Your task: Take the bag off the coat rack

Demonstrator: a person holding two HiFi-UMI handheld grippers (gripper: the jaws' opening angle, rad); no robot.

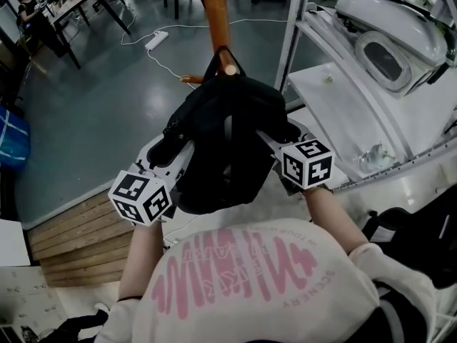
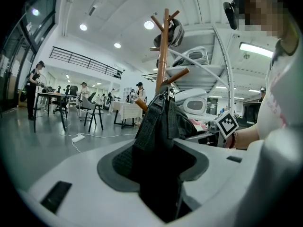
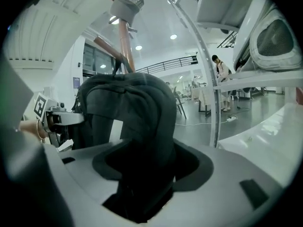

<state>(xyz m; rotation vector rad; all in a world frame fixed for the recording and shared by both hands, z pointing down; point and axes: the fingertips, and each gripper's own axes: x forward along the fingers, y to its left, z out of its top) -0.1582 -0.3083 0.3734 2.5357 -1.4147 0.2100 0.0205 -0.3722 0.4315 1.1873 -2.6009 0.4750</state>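
Note:
A black bag [image 1: 228, 141] hangs by its loop from a peg [image 1: 228, 68] of the wooden coat rack [image 1: 216, 13]. My left gripper [image 1: 175, 138] grips the bag's left side, with a strap and dark fabric [image 2: 161, 126] filling the gap between its jaws [image 2: 158, 174]. My right gripper [image 1: 275, 138] is on the bag's right side, and bunched fabric [image 3: 128, 112] sits pressed between its jaws [image 3: 142, 174]. In the right gripper view a grey cap [image 3: 128, 3] sits on top of the rack, and the left gripper [image 3: 61, 119] shows beyond the bag.
A white shelf frame with a rounded white machine [image 1: 385, 48] stands close on the right, its metal post [image 1: 293, 34] just beside the rack. A power strip [image 1: 156, 40] and cable lie on the grey floor. A wooden platform [image 1: 71, 234] is at lower left. Tables, chairs and people are farther off.

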